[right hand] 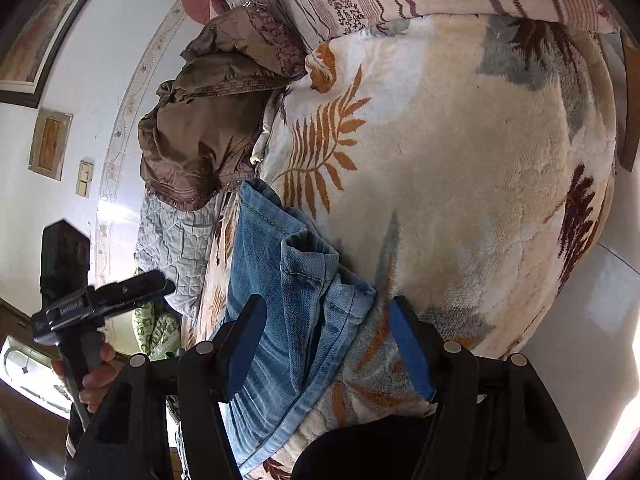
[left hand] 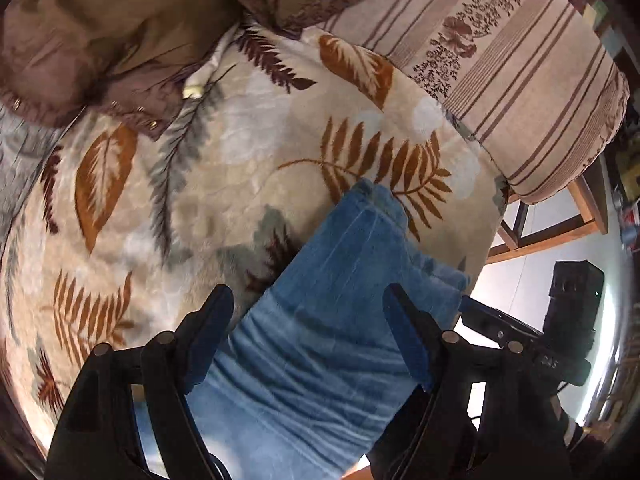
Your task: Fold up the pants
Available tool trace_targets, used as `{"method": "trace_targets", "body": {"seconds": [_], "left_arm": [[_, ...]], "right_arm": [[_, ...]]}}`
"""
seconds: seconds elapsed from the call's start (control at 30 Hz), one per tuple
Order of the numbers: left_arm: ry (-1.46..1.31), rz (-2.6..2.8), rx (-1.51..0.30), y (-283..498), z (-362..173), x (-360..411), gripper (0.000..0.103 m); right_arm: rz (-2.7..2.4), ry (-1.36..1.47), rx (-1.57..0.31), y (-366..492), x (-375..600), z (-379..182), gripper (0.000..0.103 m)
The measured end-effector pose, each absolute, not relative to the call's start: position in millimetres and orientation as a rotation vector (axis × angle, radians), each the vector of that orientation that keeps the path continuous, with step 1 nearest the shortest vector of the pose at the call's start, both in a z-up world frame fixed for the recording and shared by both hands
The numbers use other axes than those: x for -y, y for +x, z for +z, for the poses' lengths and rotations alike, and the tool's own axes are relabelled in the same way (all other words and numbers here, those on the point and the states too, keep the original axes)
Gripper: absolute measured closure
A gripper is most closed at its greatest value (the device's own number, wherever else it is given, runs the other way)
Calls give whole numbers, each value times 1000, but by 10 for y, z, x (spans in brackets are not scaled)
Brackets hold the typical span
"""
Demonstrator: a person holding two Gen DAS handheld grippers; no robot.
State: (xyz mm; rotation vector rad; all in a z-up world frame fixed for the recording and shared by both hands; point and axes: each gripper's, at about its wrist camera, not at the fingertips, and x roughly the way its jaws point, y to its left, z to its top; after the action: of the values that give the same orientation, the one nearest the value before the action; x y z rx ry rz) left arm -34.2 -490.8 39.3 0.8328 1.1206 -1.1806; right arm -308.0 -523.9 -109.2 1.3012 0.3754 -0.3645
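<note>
Blue jeans lie folded lengthwise on a cream blanket with leaf prints. My left gripper is open just above the jeans, its fingers straddling the fabric. In the right wrist view the jeans run from near the lower edge up to the hems, with the blanket beyond. My right gripper is open over the jeans' right edge. The left gripper shows at the left, held in a hand.
A brown satin garment lies bunched at the blanket's far side, also in the right wrist view. A striped pillow lies at the far right. A wooden chair frame stands beside the bed. A grey quilt lies at the left.
</note>
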Motion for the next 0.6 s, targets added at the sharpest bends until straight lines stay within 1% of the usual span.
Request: {"method": "trace_targets", "body": {"seconds": [0.07, 0.1, 0.2, 0.23, 0.27, 0.33, 0.37, 0.4, 0.43, 0.47, 0.53, 0.6], "left_arm": [[852, -1173, -1141, -299, 231, 5130, 26], [849, -1193, -1180, -262, 135, 5205, 26], [833, -1229, -1405, -208, -240, 5343, 25], [848, -1243, -1441, -259, -320, 5339, 28], [881, -1271, -1419, -348, -334, 5295, 41], [965, -1344, -1284, -546, -271, 5119, 45], [997, -1372, -1235, -613, -251, 5026, 50], [1017, -1388, -1218, -649, -258, 4949, 53], [1034, -1381, -1213, -656, -284, 4897, 56], [1046, -1360, -1214, -641, -317, 4868, 57], [1018, -1341, -1238, -579, -333, 4841, 57], [963, -1322, -1267, -495, -284, 4833, 57]], "right_arm": [[-344, 1317, -376, -3045, 5251, -1121, 37], [-337, 1313, -382, -3016, 5253, -1124, 37], [-343, 1262, -390, -2941, 5248, -1096, 37], [-347, 1239, -390, -2914, 5258, -1078, 46], [-353, 1214, -392, -2894, 5277, -1055, 78], [-316, 1177, -384, -2905, 5291, -975, 80], [-312, 1130, -353, -2969, 5251, -899, 80], [-326, 1066, -355, -3004, 5190, -836, 80], [-358, 1012, -394, -3011, 5132, -830, 80], [-386, 989, -443, -3001, 5093, -893, 80], [-393, 1030, -510, -2983, 5087, -1119, 80], [-366, 1098, -452, -3061, 5124, -1158, 76]]}}
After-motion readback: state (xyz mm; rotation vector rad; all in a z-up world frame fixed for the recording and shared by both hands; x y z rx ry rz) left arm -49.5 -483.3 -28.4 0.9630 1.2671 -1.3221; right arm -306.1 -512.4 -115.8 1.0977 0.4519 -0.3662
